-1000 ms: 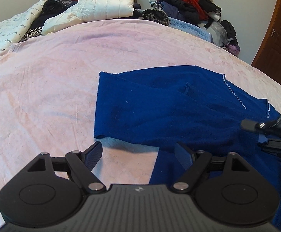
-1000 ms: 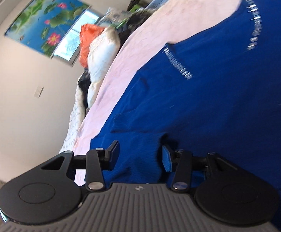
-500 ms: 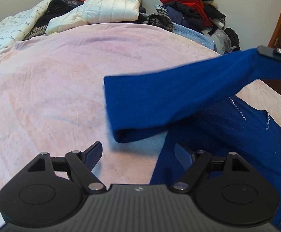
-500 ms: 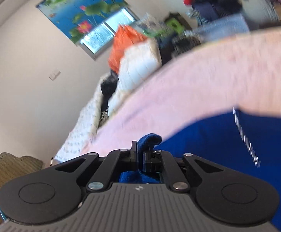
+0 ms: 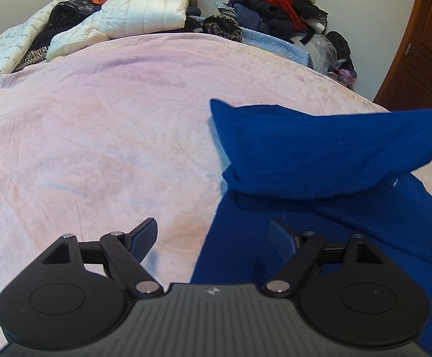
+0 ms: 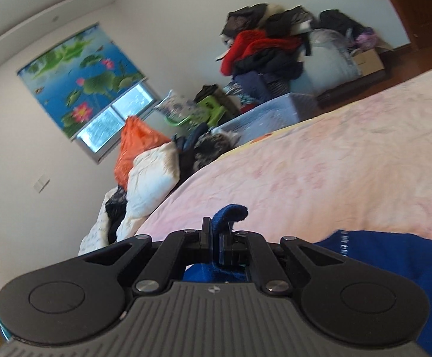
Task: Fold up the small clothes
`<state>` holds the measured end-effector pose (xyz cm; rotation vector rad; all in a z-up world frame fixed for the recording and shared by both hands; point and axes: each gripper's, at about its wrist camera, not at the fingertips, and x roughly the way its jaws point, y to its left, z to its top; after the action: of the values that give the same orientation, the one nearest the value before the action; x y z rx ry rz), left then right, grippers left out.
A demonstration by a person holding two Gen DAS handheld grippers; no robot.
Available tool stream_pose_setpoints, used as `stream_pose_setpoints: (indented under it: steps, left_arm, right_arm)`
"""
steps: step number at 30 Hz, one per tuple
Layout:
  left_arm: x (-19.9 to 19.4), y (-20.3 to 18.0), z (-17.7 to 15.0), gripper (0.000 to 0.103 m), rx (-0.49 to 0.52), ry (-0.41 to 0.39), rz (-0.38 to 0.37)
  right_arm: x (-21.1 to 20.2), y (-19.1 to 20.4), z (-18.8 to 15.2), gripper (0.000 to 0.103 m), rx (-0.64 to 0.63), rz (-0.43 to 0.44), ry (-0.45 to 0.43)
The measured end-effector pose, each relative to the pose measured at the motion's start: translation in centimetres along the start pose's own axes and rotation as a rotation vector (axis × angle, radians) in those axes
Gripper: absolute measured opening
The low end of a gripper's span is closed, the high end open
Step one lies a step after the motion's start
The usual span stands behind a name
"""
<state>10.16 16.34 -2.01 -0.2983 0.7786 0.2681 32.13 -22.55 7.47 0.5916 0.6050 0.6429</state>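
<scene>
- Right gripper [image 6: 216,235] is clamped tight on a tuft of the blue sweater [image 5: 320,160], a nub of knit poking up past the closed fingers, and that part of the garment is up in the air.
- Left gripper [image 5: 213,235] hangs wide apart with nothing between its fingers, low over the sweater's near-left edge where it meets the pink bedspread [image 5: 103,136].
- The rest of the sweater lies flat on the bed, near right side; the raised flap stretches off to the right and out of the left camera's view.
- Risk: that pinch is on a small bit of fabric. A quick swing could pull it free and drop the flap crooked.
- Risk: nothing pins the body down, so dragging the flap across may shift the whole sweater and bunch the layer underneath.
- Room looks generous: bare spread to the left and beyond. The clothes pile [image 5: 144,15] sits far back by the wall, well apart.
</scene>
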Motion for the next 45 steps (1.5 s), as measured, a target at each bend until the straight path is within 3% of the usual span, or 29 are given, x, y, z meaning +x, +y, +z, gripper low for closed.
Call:
stream_pose_setpoints:
  steps: [8, 14, 20, 22, 24, 27, 29, 31, 32, 34, 35, 37, 41, 45]
  left_arm:
    - [0.5, -1.1, -0.2, 0.082, 0.033, 0.014, -0.011]
    - [0.8, -1.8, -0.7, 0.082, 0.059, 0.037, -0.016]
    - [0.9, -2.1, -0.9, 0.082, 0.071, 0.044, -0.013]
    - [1.0, -2.2, -0.9, 0.082, 0.075, 0.046, -0.012]
    - [1.0, -2.3, -1.0, 0.082, 0.082, 0.046, -0.014]
    - [1.1, -2.6, -1.1, 0.082, 0.094, 0.039, -0.003]
    - [1.2, -2.9, -1.2, 0.082, 0.098, 0.042, -0.003]
    - [1.3, -3.1, -1.4, 0.082, 0.093, 0.049, -0.014]
    - [1.3, -3.2, -1.6, 0.082, 0.092, 0.051, -0.02]
    - [1.2, -3.3, -1.8, 0.082, 0.106, 0.052, -0.021]
    - [1.1, -3.4, -1.9, 0.082, 0.117, 0.053, -0.018]
    - [1.0, -3.3, -1.9, 0.082, 0.134, 0.046, -0.007]
    - [1.2, -3.1, -1.8, 0.082, 0.128, 0.046, 0.012]
    - [1.1, -2.9, -2.4, 0.082, 0.124, 0.058, 0.003]
  right_arm:
    - [-4.2, -6.3, -2.9, 0.009, 0.132, -0.078, 0.004]
    - [-4.0, -11.0, -5.7, 0.009, 0.22, -0.192, 0.057]
    - [-2.9, -12.0, -7.4, 0.012, 0.231, -0.272, 0.102]
    - [-2.7, -11.8, -7.6, 0.016, 0.191, -0.34, 0.104]
    - [-2.7, -11.0, -7.7, 0.032, 0.105, -0.456, 0.08]
    - [-3.4, -8.1, -8.0, 0.032, -0.131, -0.641, -0.042]
    - [-2.7, -6.3, -8.4, 0.032, -0.224, -0.554, -0.015]
    - [-1.0, -5.7, -9.1, 0.031, -0.201, -0.423, 0.099]
    - [0.1, -5.6, -9.5, 0.031, -0.193, -0.401, 0.152]
    - [1.6, -6.4, -10.3, 0.03, -0.185, -0.45, 0.192]
    - [1.8, -6.9, -10.2, 0.03, -0.173, -0.498, 0.183]
    - [1.0, -7.4, -10.2, 0.03, -0.126, -0.489, 0.137]
    - [0.6, -5.8, -11.3, 0.053, -0.196, -0.446, 0.158]
    - [0.4, -5.5, -12.1, 0.052, -0.243, -0.549, 0.145]
